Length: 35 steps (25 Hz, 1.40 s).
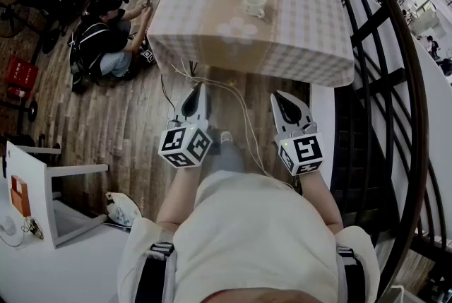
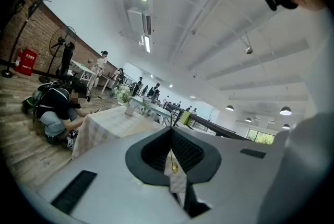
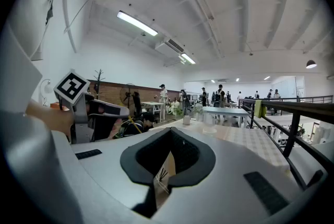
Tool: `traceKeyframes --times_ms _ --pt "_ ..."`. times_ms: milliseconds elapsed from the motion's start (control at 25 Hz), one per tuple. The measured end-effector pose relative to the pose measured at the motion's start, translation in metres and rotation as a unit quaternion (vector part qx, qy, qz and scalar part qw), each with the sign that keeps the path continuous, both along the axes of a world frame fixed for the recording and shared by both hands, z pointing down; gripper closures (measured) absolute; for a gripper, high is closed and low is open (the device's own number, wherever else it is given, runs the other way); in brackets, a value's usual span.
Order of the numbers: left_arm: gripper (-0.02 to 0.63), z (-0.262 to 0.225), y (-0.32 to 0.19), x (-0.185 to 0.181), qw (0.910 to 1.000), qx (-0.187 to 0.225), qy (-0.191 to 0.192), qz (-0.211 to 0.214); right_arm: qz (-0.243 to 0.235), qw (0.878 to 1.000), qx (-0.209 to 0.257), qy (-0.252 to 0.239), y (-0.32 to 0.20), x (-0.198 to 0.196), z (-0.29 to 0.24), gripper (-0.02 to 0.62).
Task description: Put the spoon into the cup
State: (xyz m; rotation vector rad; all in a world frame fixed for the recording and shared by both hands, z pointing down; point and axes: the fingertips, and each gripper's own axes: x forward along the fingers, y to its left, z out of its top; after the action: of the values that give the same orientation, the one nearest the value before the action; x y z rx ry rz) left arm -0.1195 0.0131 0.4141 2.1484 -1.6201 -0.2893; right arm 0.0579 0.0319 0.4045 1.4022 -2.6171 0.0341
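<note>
Left tongs [image 1: 200, 87] and right tongs [image 1: 277, 94] closed, empty, cup [image 1: 254, 2] upright on table [image 1: 311, 26]

The cup [image 1: 254, 3] is white, with a rounded body and a side handle. It stands upright, mouth up, on the checked cloth of the desk [image 1: 311, 33]. It sits near the middle of the desk, toward the far side and well back from the near edge. The spoon cannot be made out in any view.
</note>
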Motion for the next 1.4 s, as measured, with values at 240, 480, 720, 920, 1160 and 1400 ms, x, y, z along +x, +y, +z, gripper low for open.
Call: traceKeyframes --times_ms 240,480,720,920,1160,1400 --pt "0.601 0.003 0.084 0.029 0.9999 -0.004 -0.01 0.008 0.028 0.999 -0.037 -0.012 0.075 0.042 0.025 0.598" --pt "0.601 0.0 0.136 0.028 0.9999 -0.004 -0.011 -0.004 0.016 0.999 -0.029 -0.014 0.118 0.039 0.02 0.598" --pt "0.601 -0.011 0.153 0.029 0.9997 0.008 -0.024 0.004 0.018 0.999 -0.015 -0.026 0.131 0.037 0.01 0.598" --pt "0.601 -0.015 0.161 0.027 0.9996 0.01 -0.026 0.002 0.004 1.0 -0.01 -0.028 0.14 0.031 0.005 0.598" --pt "0.601 -0.011 0.167 0.035 0.9997 0.01 -0.023 0.003 0.012 0.999 -0.015 -0.035 0.146 0.043 0.009 0.598" --pt "0.601 -0.012 0.172 0.042 0.9997 0.012 -0.021 0.002 0.009 0.999 -0.012 -0.031 0.152 0.052 0.003 0.598"
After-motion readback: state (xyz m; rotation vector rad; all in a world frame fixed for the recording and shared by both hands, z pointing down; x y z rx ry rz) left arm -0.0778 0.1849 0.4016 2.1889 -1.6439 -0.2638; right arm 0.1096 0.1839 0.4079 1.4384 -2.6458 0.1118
